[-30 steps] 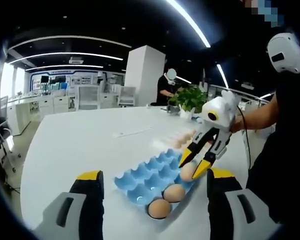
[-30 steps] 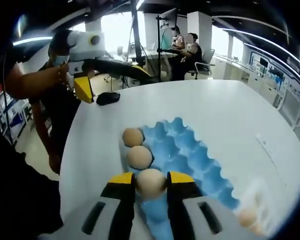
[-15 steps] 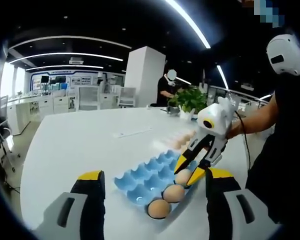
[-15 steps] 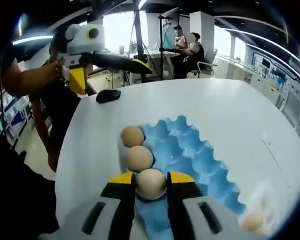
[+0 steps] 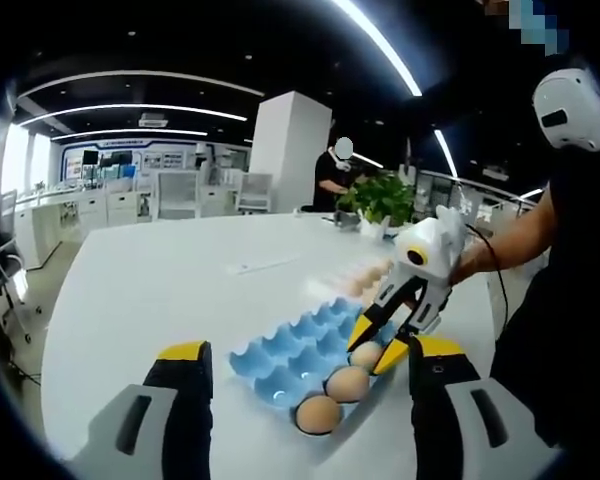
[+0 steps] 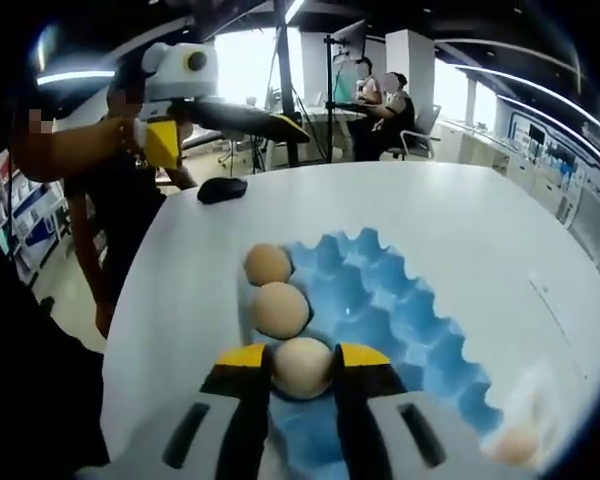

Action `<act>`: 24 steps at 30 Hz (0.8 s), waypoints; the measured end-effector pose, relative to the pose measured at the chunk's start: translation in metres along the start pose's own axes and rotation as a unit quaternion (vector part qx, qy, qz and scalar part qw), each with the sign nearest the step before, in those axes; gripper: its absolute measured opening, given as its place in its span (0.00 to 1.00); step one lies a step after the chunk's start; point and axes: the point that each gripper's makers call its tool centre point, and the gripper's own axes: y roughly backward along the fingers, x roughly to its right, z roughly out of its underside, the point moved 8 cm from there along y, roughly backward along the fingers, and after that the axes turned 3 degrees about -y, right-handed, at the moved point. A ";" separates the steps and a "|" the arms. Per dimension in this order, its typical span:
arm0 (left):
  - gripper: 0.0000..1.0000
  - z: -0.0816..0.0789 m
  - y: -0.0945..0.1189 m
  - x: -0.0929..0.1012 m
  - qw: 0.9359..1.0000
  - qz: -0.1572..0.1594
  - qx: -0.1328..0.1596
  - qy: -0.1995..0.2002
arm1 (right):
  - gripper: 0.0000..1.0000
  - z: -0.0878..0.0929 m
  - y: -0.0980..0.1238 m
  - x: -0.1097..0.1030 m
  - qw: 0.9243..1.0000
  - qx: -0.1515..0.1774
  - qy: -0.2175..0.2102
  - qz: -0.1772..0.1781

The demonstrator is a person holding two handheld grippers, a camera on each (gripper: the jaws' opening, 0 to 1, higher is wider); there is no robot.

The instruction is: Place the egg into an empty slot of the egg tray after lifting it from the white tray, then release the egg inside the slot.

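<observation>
Lower than a second ago, the right gripper (image 5: 377, 346) now has its egg (image 6: 302, 368) down at the near edge row of the blue egg tray (image 6: 380, 320), where earlier it hung just above that row. From largest to smallest: the white round table (image 5: 160, 290) carries everything, and a person's dark sleeve and forearm (image 5: 505, 240) reach in from the right of the left gripper view, holding the right gripper. The blue egg tray lies on the table near its edge, with two brown eggs (image 6: 280, 308) already seated in one edge row and most other cups bare. In the right gripper view the right gripper's yellow-tipped jaws are clenched on the pale egg, one jaw against each side of it, and the egg sits next in line after the two seated eggs; whether it rests on the cup floor cannot be told. The left gripper (image 5: 300, 375) hovers over the table just before the tray, its jaws spread wide with nothing between them. Farther along the table the white tray (image 5: 355, 280) holds a few more eggs, blurred. A black mouse-like object (image 6: 223, 189) lies near the table's far edge.
</observation>
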 end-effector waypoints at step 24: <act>0.80 -0.004 -0.002 0.002 1.000 0.008 0.002 -0.006 | 0.25 0.018 0.037 0.003 0.999 0.050 -0.005 0.014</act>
